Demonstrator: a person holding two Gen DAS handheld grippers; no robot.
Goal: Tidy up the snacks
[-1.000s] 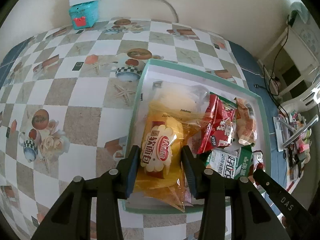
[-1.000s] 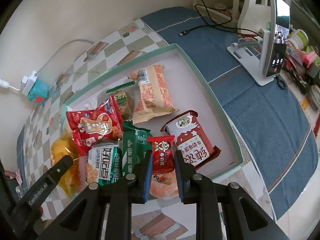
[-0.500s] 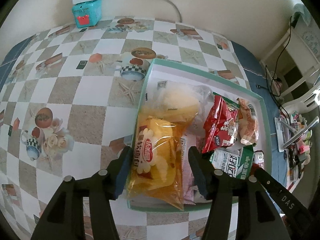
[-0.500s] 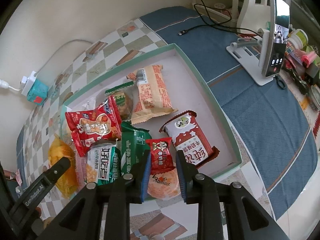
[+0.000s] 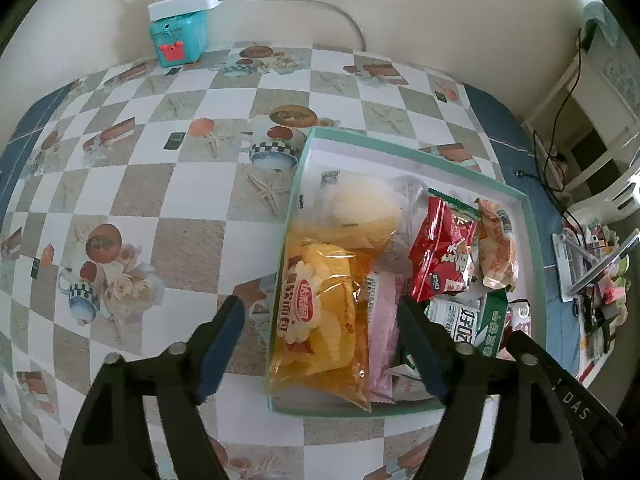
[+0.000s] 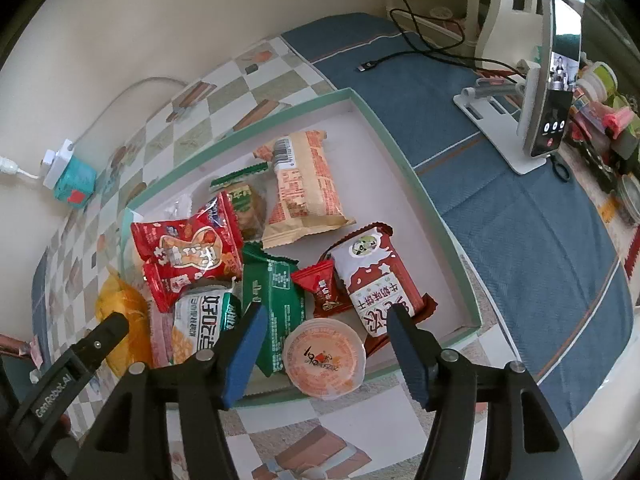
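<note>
Your left gripper (image 5: pixel 320 334) hangs over the near left corner of the green-rimmed tray (image 5: pixel 534 240) on the desk (image 5: pixel 120 184), its jaws opening, pads clear of the yellow bread bag (image 5: pixel 320 312) lying between them in the tray. Your right gripper (image 6: pixel 324 334) has its jaws opening too, either side of the orange jelly cup (image 6: pixel 324 360) resting on the tray's near rim; the pads don't touch it.

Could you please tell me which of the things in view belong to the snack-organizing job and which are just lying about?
Part of the job:
- green-rimmed tray
- yellow bread bag
- red snack packet
- small red candy packet
- jelly cup

Just lying about:
- phone on its stand
- teal box
- black cable
</note>
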